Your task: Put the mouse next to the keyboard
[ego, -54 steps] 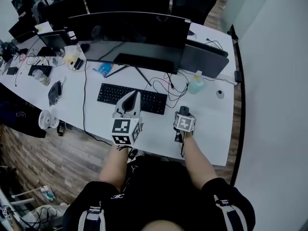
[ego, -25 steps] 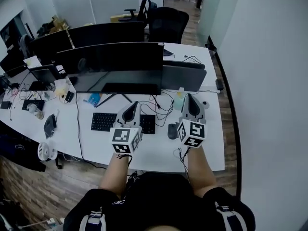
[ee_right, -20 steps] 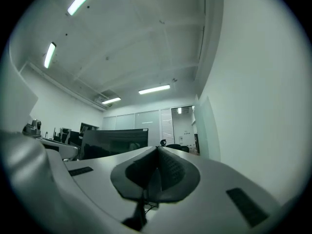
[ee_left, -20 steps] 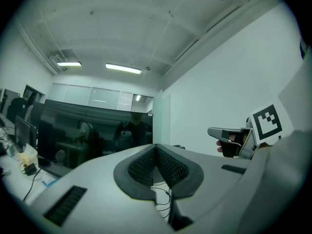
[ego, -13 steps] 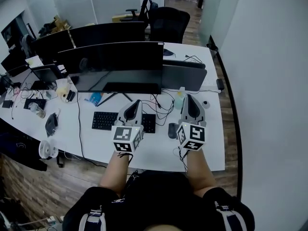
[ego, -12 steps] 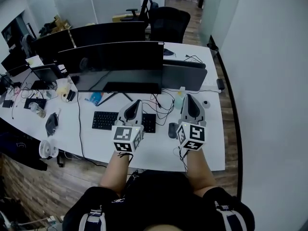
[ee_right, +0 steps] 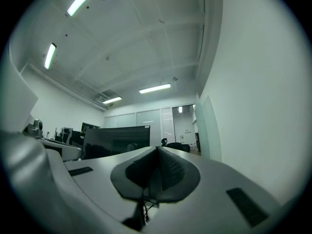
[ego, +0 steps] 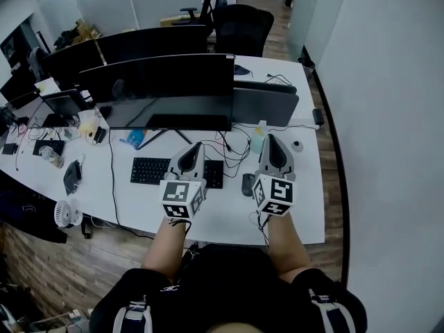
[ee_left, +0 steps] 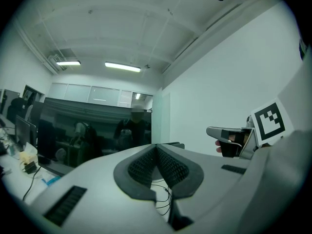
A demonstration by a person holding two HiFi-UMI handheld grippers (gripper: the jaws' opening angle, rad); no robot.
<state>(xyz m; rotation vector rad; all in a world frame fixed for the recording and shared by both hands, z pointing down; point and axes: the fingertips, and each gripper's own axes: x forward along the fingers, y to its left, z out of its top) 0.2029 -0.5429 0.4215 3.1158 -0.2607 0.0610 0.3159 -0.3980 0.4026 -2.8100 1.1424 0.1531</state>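
Observation:
The dark mouse (ego: 248, 184) lies on the white desk (ego: 229, 217), just right of the black keyboard (ego: 166, 171). Both grippers are held up above the desk's front part and point away from me. My left gripper (ego: 195, 147) hangs over the keyboard's right end, its ribbed pads (ee_left: 168, 165) pressed together on nothing. My right gripper (ego: 268, 139) is just right of the mouse and apart from it. Its pads (ee_right: 170, 168) meet too, with nothing between them. In both gripper views the jaws aim at the room, and neither the mouse nor the keyboard shows.
A wide dark monitor (ego: 159, 89) stands behind the keyboard, with a second screen (ego: 267, 106) to its right. Loose cables (ego: 236, 151) and a small bottle (ego: 259, 136) lie behind the mouse. A white wall (ego: 388, 116) runs along the desk's right end. Clutter (ego: 62, 144) sits at the left.
About two seconds ago my right gripper was down at the mouse; now it is raised and the mouse lies free. Over the last second both grippers have barely moved.

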